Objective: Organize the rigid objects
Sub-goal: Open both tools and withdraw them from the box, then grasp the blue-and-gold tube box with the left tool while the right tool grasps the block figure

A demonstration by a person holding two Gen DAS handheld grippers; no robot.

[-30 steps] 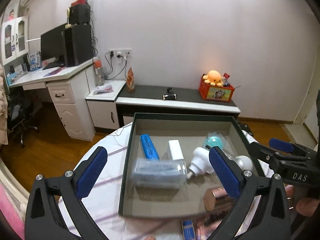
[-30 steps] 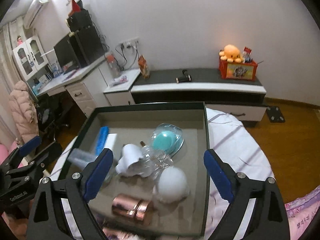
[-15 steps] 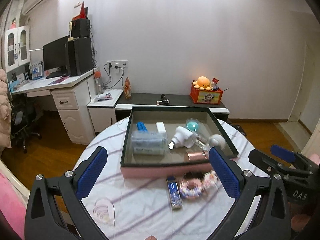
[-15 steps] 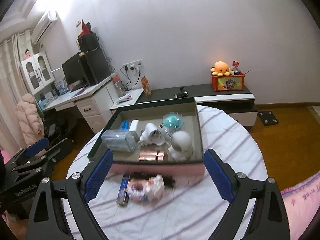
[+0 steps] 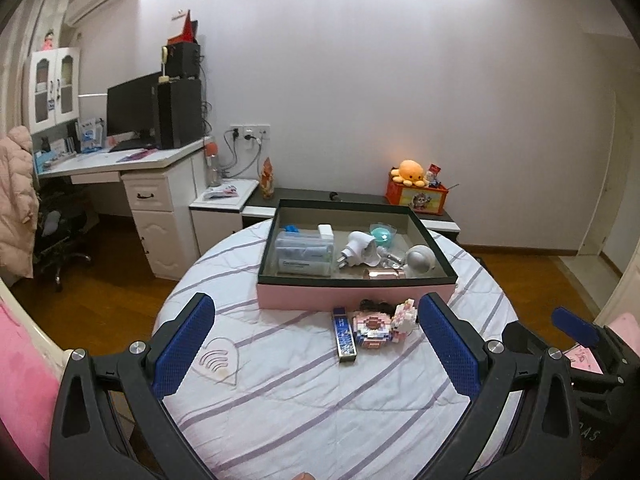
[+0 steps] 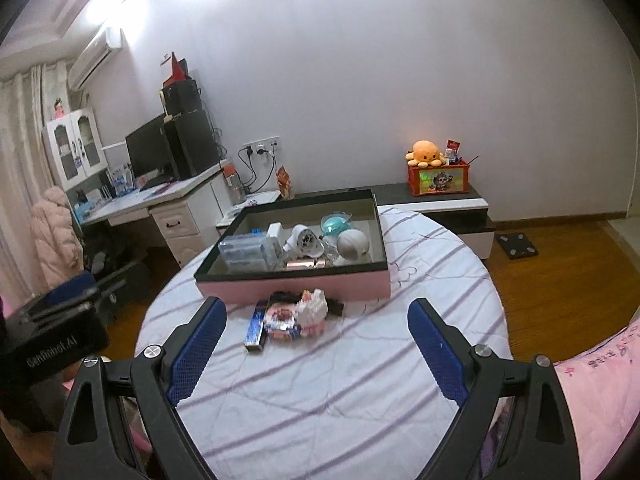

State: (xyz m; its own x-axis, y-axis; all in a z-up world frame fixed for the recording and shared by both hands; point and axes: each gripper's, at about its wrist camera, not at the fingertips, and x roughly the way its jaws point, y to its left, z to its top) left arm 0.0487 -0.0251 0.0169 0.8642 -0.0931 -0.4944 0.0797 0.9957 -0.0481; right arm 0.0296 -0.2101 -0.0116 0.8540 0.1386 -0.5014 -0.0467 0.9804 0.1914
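The left claw (image 6: 56, 344) body reads "GenRobot.AI".

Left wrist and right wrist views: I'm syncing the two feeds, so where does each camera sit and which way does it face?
Left wrist: sits behind the open left gripper, facing the pink-sided tray; the right gripper shows at right.
Right wrist: sits behind the open right gripper, facing the tray from further right; the left gripper shows at left.
Shared: tray, striped round table, orange plush octopus.
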